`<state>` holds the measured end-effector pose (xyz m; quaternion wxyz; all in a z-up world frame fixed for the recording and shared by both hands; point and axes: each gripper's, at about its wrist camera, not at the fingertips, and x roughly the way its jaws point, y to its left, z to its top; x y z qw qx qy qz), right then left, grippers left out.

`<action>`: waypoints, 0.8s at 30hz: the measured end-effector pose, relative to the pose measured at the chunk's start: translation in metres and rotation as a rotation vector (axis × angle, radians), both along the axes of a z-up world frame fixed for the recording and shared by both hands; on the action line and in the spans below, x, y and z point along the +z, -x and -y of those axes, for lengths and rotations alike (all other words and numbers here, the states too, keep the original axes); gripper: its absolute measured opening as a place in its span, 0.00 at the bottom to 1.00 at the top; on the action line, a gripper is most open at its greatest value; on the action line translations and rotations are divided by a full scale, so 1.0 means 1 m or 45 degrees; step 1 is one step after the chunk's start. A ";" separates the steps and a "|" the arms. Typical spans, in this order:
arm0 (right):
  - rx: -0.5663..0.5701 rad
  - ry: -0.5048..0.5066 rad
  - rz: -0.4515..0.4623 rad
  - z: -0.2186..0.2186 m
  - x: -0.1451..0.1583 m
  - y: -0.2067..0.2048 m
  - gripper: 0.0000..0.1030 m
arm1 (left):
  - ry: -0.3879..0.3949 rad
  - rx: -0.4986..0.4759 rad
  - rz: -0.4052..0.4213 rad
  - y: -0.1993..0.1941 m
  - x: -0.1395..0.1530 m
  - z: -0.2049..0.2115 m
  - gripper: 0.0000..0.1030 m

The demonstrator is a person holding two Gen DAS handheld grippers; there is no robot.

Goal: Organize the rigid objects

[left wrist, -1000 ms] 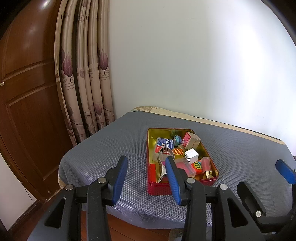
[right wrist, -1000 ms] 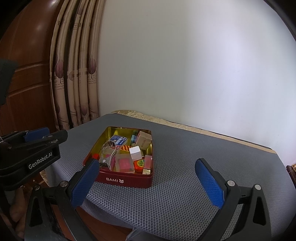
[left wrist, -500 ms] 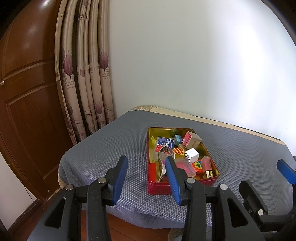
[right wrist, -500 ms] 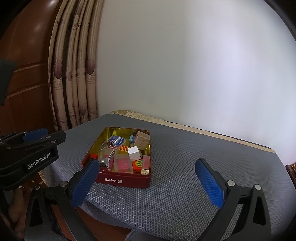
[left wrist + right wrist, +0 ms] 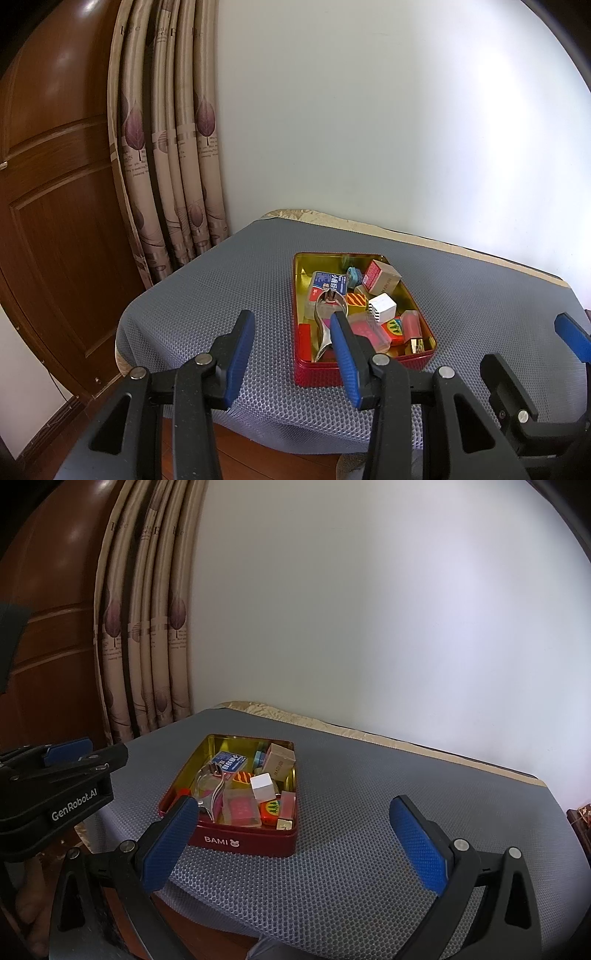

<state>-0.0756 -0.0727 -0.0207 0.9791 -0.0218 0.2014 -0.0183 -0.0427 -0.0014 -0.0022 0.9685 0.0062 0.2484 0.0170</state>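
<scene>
A red tin (image 5: 364, 369) marked BAMI (image 5: 243, 840), gold inside, sits on the grey mesh mat near its front edge. It holds several small things: a white cube (image 5: 382, 305) (image 5: 263, 785), a blue packet (image 5: 327, 282), a brown box (image 5: 280, 762), a metal clip tool (image 5: 325, 325) and pink pieces. My left gripper (image 5: 291, 350) is open and empty, hovering before the tin's left front. My right gripper (image 5: 295, 843) is wide open and empty, in front of the tin.
The mat covers a table (image 5: 207, 317) against a white wall. Patterned curtains (image 5: 166, 147) and a wooden door (image 5: 55, 221) stand at the left. The mat's right part (image 5: 406, 782) lies bare. The left gripper's body (image 5: 55, 794) shows at the right view's left edge.
Both grippers have barely shifted; the right view has drifted slightly so the tin sits a little lower left. Nothing was grasped or let go.
</scene>
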 end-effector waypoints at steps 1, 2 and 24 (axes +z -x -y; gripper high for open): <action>0.000 0.000 -0.001 0.000 0.000 0.000 0.99 | -0.001 -0.001 0.001 0.000 0.000 0.000 0.42; -0.002 0.003 0.000 -0.001 0.000 0.000 0.99 | -0.003 -0.001 -0.003 0.000 0.000 0.000 0.42; -0.021 -0.004 -0.008 0.000 -0.002 0.000 0.99 | -0.004 0.007 -0.007 0.000 -0.001 0.000 0.42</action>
